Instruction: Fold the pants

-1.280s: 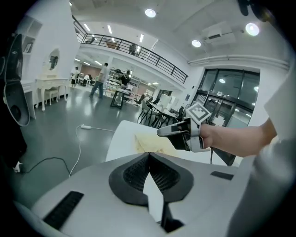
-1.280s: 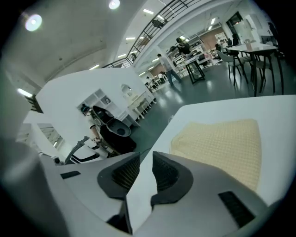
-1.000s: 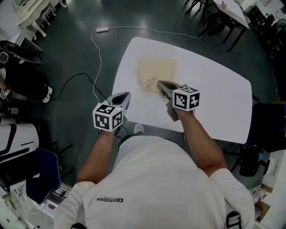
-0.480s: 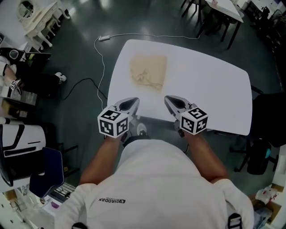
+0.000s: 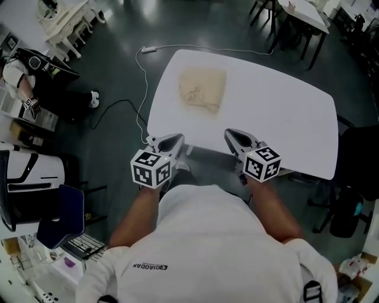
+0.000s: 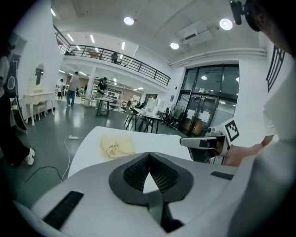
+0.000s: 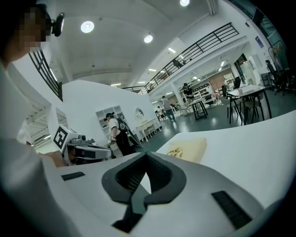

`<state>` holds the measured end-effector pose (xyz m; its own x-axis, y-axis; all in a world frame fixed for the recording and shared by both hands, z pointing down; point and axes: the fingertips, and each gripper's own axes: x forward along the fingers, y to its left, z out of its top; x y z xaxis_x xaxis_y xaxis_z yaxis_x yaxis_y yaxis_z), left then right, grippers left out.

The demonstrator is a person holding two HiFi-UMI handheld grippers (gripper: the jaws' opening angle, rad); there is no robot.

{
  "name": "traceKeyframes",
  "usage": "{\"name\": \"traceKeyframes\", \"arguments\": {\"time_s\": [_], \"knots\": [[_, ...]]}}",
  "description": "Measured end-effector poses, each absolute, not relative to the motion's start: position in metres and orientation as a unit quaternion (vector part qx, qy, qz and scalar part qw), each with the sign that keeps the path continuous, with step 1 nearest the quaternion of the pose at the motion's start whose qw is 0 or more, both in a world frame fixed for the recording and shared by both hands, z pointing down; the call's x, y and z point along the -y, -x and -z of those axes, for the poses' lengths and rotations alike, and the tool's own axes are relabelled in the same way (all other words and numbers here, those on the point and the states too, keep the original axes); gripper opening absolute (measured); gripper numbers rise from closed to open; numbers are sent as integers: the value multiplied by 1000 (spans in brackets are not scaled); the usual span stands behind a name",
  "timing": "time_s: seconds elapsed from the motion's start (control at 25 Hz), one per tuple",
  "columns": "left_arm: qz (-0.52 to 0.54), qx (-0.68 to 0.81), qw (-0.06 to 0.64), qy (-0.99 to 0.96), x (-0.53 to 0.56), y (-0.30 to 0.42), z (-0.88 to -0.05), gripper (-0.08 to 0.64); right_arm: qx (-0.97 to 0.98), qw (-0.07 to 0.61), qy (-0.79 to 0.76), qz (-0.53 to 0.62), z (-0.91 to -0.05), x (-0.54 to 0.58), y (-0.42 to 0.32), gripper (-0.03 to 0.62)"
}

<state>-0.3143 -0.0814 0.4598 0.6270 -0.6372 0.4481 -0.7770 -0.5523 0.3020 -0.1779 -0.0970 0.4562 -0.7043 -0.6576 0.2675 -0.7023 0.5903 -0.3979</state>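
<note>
The beige pants point(image 5: 203, 90) lie folded into a small rectangle on the far left part of the white table point(image 5: 284, 118). Both grippers hover at the table's near edge, well short of the pants. The left gripper point(image 5: 176, 139) is shut with nothing between its jaws, and so is the right gripper point(image 5: 230, 134). In the left gripper view the pants point(image 6: 115, 146) lie ahead past the closed jaws, with the right gripper point(image 6: 203, 142) off to the side. The right gripper view shows the pants point(image 7: 188, 149) ahead and the left gripper point(image 7: 88, 152) at the left.
A white cable point(image 5: 139, 89) trails over the dark floor left of the table. Dark chairs and another table point(image 5: 296, 18) stand behind at the upper right. A black chair point(image 5: 358, 154) is at the table's right end. A person point(image 5: 29, 77) stands at the far left.
Both grippers have drawn back from the pants to the table's near edge and risen a little. The right gripper, which was beside the pants, is now clear of them. The pants lie still.
</note>
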Motion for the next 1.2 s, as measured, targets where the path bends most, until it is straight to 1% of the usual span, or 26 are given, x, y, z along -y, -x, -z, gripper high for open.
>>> {"name": "traceKeyframes", "arguments": {"time_s": [0.28, 0.56, 0.76, 1.2], "knots": [[-146, 404, 237, -871, 96, 345, -462, 28, 885, 53, -402, -229, -451, 105, 191, 18], [-154, 352, 215, -898, 141, 370, -453, 28, 861, 51, -450, -233, -453, 130, 218, 18], [-162, 318, 212, -910, 173, 413, -460, 28, 828, 15, -488, -275, -457, 147, 251, 18], [-178, 234, 207, -933, 205, 479, -482, 28, 786, 29, -560, -262, -473, 140, 341, 18]]}}
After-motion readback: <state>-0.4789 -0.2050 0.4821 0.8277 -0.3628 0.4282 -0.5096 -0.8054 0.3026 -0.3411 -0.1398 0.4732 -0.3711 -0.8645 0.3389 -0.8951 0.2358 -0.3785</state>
